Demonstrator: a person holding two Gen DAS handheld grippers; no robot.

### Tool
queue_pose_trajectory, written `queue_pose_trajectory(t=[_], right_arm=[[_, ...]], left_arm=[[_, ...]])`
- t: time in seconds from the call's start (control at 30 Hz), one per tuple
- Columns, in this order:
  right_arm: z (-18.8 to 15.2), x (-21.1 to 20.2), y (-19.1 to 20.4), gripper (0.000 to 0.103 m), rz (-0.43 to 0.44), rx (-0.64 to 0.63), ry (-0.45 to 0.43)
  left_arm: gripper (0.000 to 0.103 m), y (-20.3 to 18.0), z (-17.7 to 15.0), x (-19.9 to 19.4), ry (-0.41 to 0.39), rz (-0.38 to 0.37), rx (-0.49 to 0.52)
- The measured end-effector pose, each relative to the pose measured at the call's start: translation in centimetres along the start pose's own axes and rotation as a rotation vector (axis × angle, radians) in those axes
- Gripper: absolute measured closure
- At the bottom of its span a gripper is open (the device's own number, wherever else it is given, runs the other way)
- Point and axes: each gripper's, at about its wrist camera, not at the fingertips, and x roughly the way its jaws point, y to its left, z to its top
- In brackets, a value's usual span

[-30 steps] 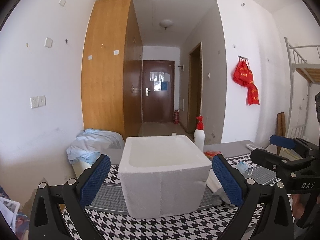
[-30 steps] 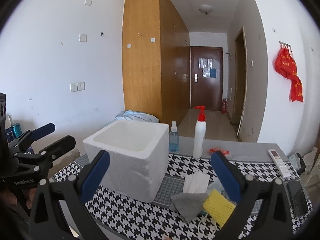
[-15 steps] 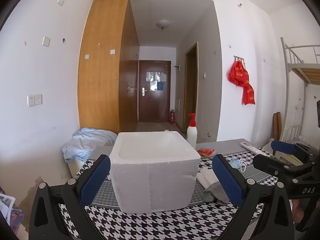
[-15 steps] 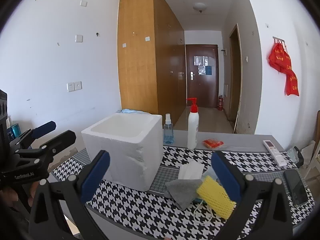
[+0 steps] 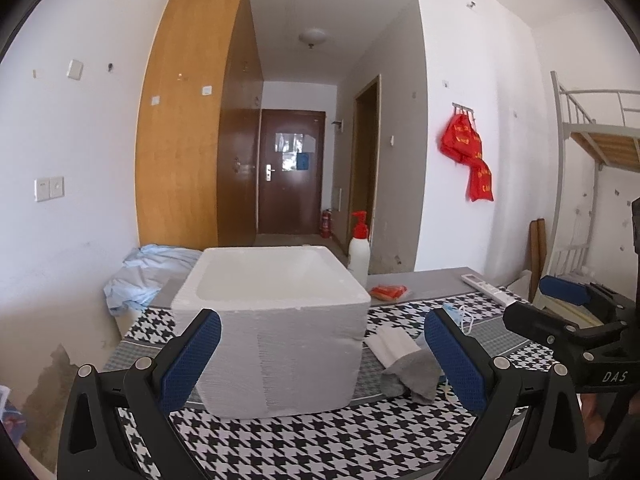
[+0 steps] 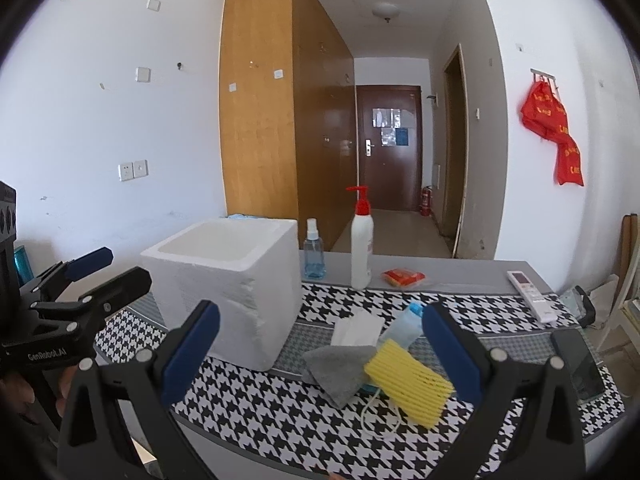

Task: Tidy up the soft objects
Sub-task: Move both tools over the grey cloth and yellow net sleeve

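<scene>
The left gripper [image 5: 322, 354] hovers low at the near edge of the bench [image 5: 304, 444], its jaws released wide and empty, with the white foam box [image 5: 276, 332] framed between the blue pads. The right gripper [image 6: 320, 354] hangs beside it, jaws likewise spread apart and holding nothing.

The foam box serves as the landmark. It stands open-topped on the houndstooth cloth [image 6: 248, 396] that covers the bench. Just right of the box lies the pile of soft things: a grey cloth [image 6: 340, 368] nearest the front, a yellow ribbed sponge [image 6: 408, 382] touching its right side, a folded white face mask [image 6: 358, 330] behind the grey cloth, and a blue face mask [image 6: 404, 326] behind the sponge. A white ear loop [image 6: 380, 416] trails from under the sponge toward the near edge.

Farther right of the box, well apart, a dark phone [image 6: 578, 364] lies flat on the cloth, and a white remote control [image 6: 530, 290] lies beyond it.

Behind the box's right corner stand a small clear-blue spray bottle [image 6: 314, 256] and a taller white pump bottle [image 6: 361, 244] with a red head, both upright. An orange-red packet [image 6: 402, 277] lies just right of the pump bottle.

Behind and left of the box, a heap of pale blue fabric [image 5: 152, 276] rests against the wall. Beyond, a wooden wardrobe [image 6: 276, 120] lines a hallway ending in a dark door [image 6: 386, 148].
</scene>
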Motion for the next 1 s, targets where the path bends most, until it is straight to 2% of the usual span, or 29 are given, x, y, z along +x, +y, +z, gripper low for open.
queue_pose_trajectory(t=[0.63, 1.0], right_arm=[[-0.9, -0.6, -2.9, 0.001, -0.057, 0.035, 0.013], [-1.8, -0.5, -4.4, 0.001, -0.094, 0.051, 0.037]], left_arm=[[0.001, -2.8, 0.0, 1.7, 0.039, -0.069, 0.033], [0.001, -4.6, -0.5, 3.6, 0.093, -0.121, 0.050]])
